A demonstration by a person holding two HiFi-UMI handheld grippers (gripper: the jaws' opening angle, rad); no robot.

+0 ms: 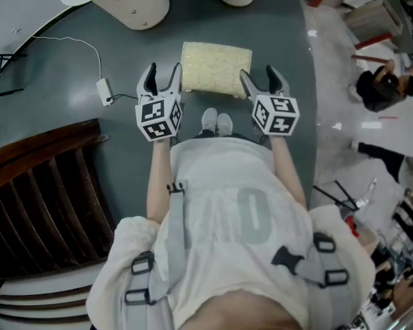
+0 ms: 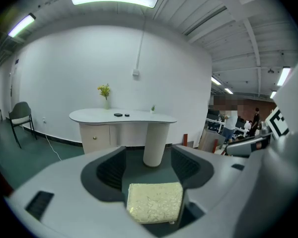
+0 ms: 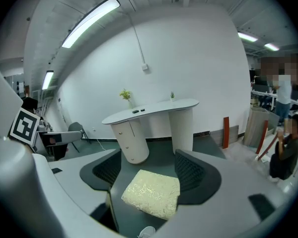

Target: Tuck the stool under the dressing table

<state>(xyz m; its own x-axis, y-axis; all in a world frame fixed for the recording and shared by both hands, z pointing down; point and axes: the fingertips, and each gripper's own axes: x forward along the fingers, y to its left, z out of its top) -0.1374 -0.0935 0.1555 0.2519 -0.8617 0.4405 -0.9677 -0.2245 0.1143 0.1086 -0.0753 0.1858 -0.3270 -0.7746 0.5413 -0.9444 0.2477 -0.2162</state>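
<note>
The dark green floor runs open from the person's feet to the dressing table, whose white curved top rests on a drawer pedestal to the left and a round column to the right. The gap between those two supports looks like where the seat belongs. Nothing is tucked yet. The stool, a square cream cushion, stands just in front of the person's shoes and well apart from the table, so the whole push is left to do. The left gripper and right gripper hang at the stool's two near corners, both with jaws spread wide and pinching nothing; I can't tell if either touches the cushion. The straight path ahead seems free. A dark slatted wooden piece and a white cable with its small box lie off to the left, and the green floor ends at a paler one on the right.
</note>
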